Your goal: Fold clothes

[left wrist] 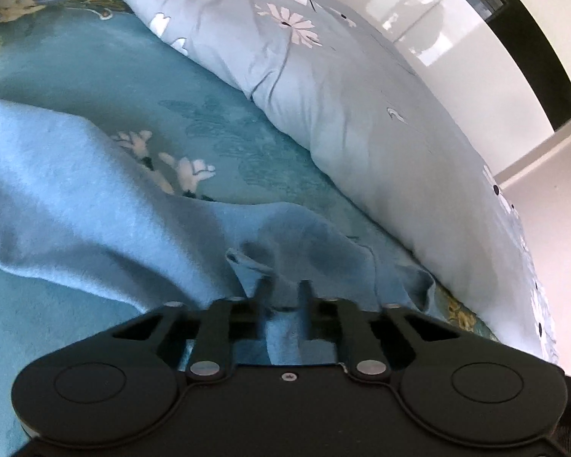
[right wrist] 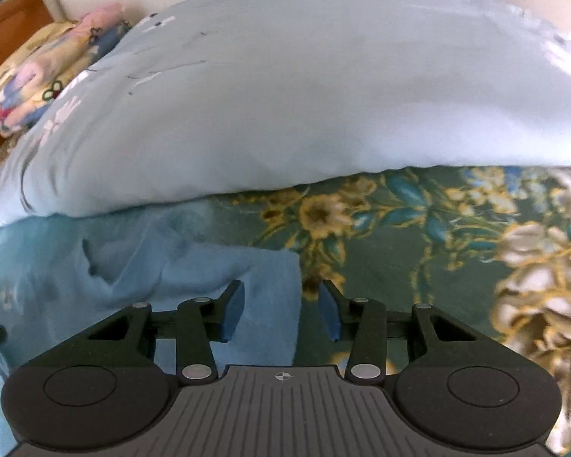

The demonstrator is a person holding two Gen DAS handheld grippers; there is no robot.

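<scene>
a light blue garment (left wrist: 95,205) lies rumpled on a teal floral bed (left wrist: 95,68), running leftward from the left gripper (left wrist: 283,293), whose narrowly set fingers pinch a fold of it. the right gripper (right wrist: 281,304) hangs wide and empty, straddling the garment's straight edge (right wrist: 297,289); cloth lies to its left, bare bedspread to its right. a pale folded duvet (right wrist: 285,95) lies beyond.

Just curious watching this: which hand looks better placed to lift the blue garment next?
Probably the left. Its tongs are already closed on a fold of the blue garment, while the right tongs hang open over its edge.
</scene>
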